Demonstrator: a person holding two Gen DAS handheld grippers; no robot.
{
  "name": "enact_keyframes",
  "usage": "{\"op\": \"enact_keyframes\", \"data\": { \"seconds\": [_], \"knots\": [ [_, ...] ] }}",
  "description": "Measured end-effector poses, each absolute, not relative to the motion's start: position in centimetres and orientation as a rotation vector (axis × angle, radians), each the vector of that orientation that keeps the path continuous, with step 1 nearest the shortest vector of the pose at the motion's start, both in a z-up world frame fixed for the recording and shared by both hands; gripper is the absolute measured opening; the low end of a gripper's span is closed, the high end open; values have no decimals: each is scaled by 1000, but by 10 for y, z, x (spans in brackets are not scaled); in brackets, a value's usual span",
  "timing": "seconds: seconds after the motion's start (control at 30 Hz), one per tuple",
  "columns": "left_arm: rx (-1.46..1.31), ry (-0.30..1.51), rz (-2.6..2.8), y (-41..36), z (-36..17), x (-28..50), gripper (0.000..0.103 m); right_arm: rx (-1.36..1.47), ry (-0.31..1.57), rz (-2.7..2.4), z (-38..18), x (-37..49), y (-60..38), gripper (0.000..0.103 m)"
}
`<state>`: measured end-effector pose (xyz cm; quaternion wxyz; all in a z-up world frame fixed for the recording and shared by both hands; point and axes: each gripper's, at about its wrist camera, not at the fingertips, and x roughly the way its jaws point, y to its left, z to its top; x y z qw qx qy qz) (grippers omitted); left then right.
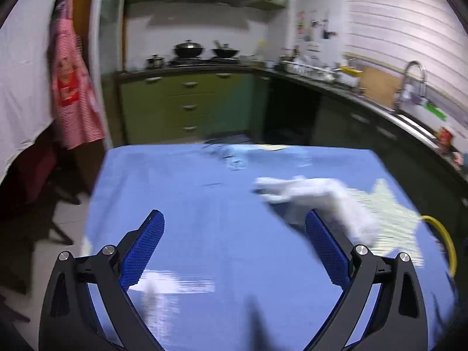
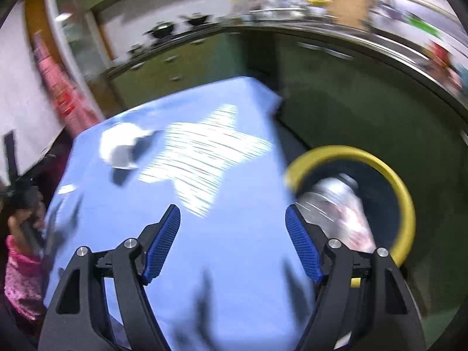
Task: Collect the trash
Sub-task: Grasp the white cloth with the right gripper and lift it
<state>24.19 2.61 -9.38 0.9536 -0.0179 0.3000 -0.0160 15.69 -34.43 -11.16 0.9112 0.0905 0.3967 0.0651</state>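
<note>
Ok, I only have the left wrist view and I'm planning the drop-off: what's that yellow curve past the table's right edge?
Observer: It's the rim of a round bin standing beside the table, lower than the tabletop.
Operator: Anything in it yet?
Observer: Yes, some crinkled clear plastic lies inside, though it's too blurred to say what kind.
Operator: Is the right tool carrying something?
Observer: No, the right tool is open with nothing between its fingers, only blue cloth below.
</note>
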Motion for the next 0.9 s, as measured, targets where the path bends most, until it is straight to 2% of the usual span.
{"op": "enact_keyframes", "data": {
  "seconds": [0.4,0.67,0.7,0.77,0.9],
  "knots": [
    [-20,635,24,38,-117,244,97,-136,787,430,-99,268,-159,70],
    [-34,646,27,38,-116,241,97,-241,825,358,-120,308,-117,70],
    [-36,649,26,38,-116,242,97,-250,827,349,-122,311,-115,69],
    [-37,657,23,38,-117,243,97,-256,848,334,-127,318,-114,56],
    [-32,664,17,37,-118,244,97,-247,871,324,-131,325,-116,45]
  ]
}}
